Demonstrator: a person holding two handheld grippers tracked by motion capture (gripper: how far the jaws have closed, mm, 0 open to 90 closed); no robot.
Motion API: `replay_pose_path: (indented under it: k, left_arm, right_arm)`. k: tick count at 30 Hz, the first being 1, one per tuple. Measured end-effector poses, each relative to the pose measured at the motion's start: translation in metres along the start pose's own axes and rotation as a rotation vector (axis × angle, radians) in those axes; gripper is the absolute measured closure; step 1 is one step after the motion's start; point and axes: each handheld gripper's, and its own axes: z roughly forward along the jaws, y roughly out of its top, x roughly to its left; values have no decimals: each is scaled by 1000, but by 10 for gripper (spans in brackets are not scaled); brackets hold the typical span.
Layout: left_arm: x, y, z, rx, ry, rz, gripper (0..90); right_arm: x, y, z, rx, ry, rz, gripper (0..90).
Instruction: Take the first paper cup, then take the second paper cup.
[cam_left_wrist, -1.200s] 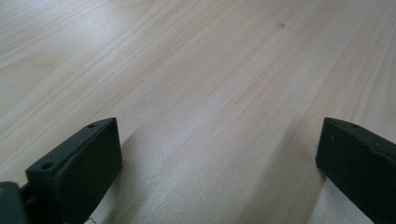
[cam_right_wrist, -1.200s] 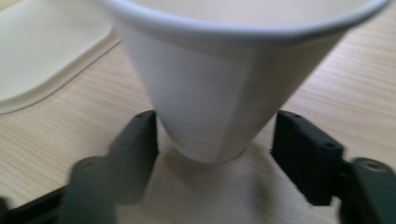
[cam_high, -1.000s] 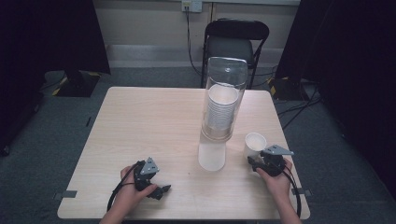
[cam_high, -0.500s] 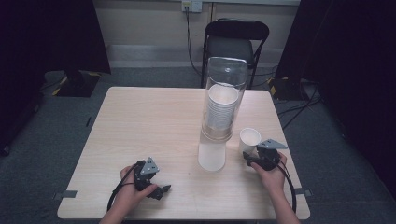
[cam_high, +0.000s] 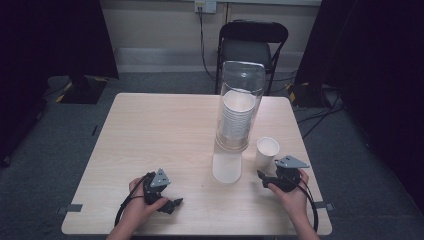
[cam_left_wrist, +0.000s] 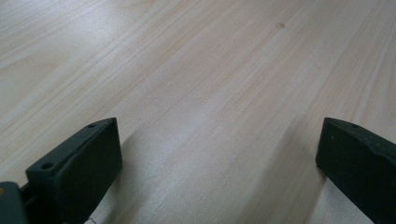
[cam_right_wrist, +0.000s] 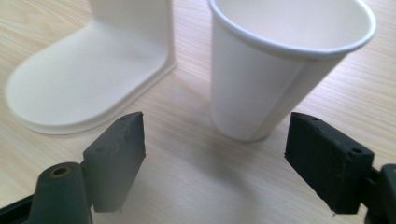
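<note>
The right gripper (cam_right_wrist: 212, 154) is open with nothing between its jaws, and a white cup (cam_right_wrist: 280, 70) stands upright just ahead at 12 o'clock, apart from them. At 10 o'clock from it is the dispenser (cam_high: 239, 107) base. The left gripper (cam_left_wrist: 217, 154) is open over bare desk (cam_high: 150, 130).

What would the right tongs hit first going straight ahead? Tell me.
Most likely the paper cup: it stands upright just ahead of the open right tongs, slightly toward one jaw. The dispenser base lies off to the side.
</note>
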Motion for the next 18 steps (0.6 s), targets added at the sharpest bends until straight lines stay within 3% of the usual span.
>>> replay_pose_path:
  k: [18]
  left_arm:
    - [0,0,0,0,0,0,0]
  right_arm:
    - [27,14,-6,-61,84,-7,150]
